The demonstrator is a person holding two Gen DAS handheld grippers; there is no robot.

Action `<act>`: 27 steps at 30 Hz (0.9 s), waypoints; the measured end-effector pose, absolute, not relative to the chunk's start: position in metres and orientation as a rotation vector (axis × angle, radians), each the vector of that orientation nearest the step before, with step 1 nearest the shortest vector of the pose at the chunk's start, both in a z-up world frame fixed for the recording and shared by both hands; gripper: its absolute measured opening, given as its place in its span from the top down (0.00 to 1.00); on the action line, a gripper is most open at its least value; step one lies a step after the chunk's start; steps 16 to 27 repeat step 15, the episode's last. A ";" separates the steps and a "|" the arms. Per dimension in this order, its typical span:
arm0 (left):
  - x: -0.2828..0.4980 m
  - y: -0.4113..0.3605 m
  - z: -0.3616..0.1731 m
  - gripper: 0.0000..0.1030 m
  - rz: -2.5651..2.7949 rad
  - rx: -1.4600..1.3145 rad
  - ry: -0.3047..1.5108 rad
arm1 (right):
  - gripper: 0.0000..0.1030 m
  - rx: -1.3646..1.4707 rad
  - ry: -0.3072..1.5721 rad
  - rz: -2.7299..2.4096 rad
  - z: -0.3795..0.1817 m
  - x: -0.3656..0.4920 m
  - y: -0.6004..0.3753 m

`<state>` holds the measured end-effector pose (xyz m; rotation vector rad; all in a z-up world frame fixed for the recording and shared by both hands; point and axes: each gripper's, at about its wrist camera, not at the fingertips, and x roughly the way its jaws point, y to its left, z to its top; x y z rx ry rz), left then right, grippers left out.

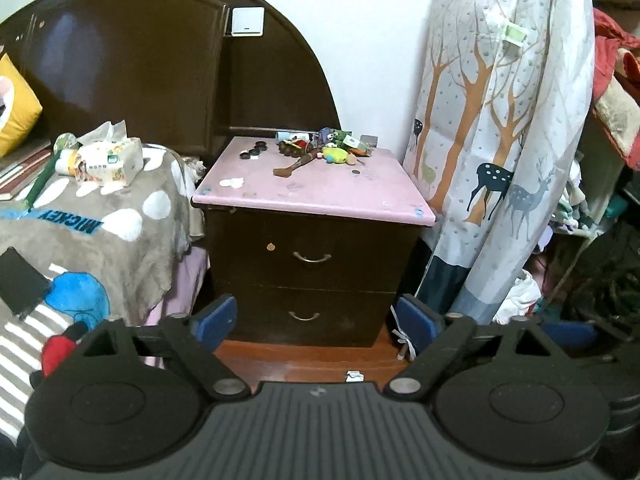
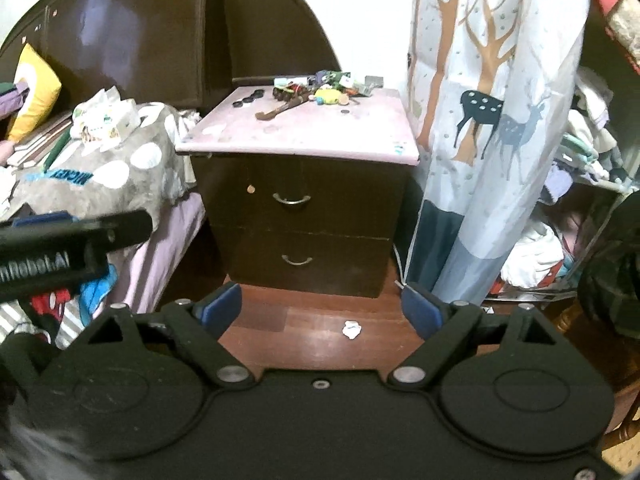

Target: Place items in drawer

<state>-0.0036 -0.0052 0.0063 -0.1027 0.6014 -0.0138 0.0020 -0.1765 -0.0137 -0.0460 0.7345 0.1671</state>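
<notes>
Dark nightstand (image 1: pixel 316 248) standing between bed (image 1: pixel 92 220) and curtain (image 1: pixel 500 120), both drawers sitting closed. Small items (image 1: pixel 320 148) lying clustered at back of its pink top (image 1: pixel 312 188). Left gripper (image 1: pixel 316 322) and right gripper (image 2: pixel 322 310) hovering back from it, jaws spread, holding nothing.

The word "MICKEY" in blue letters, seen upside down, stands on the grey spotted blanket (image 1: pixel 120 216) at the left of the frame. White letters reading "nRobot.AI", partly cut off, stand on the black left gripper (image 2: pixel 60 248) at the left edge.
</notes>
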 end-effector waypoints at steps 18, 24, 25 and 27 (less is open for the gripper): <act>-0.015 -0.013 0.011 0.05 -0.061 -0.096 0.591 | 0.13 -0.057 0.711 0.150 -0.005 -0.001 -0.178; -0.015 -0.013 0.011 0.05 -0.061 -0.096 0.591 | 0.13 -0.057 0.711 0.150 -0.005 -0.001 -0.178; -0.015 -0.013 0.011 0.05 -0.061 -0.096 0.591 | 0.13 -0.057 0.711 0.150 -0.005 -0.001 -0.178; -0.015 -0.013 0.011 0.05 -0.061 -0.096 0.591 | 0.13 -0.057 0.711 0.150 -0.005 -0.001 -0.178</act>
